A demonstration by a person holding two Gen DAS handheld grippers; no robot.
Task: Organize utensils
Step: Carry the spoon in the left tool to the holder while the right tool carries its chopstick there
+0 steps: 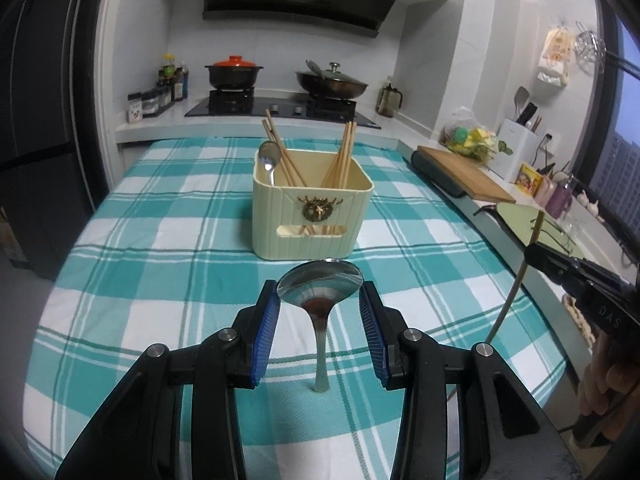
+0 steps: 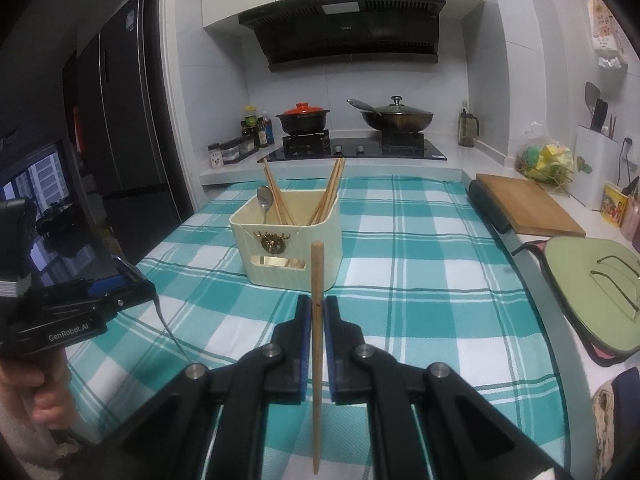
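A cream utensil holder (image 1: 312, 216) (image 2: 290, 246) stands mid-table with several wooden chopsticks (image 1: 344, 152) and one spoon (image 1: 269, 160) upright in it. My left gripper (image 1: 319, 300) is shut on the bowl of a metal spoon (image 1: 320, 284), its handle hanging down to the cloth, just in front of the holder. My right gripper (image 2: 317, 308) is shut on a single wooden chopstick (image 2: 317, 280), held upright in front of the holder's right side. The right gripper with its chopstick shows at the right of the left wrist view (image 1: 532, 256).
The table carries a teal checked cloth (image 1: 160, 240). A wooden cutting board (image 2: 528, 204) and a green mat (image 2: 596, 276) lie on the counter at right. A stove with pots (image 2: 352, 120) is behind, a dark fridge (image 2: 116, 120) at left.
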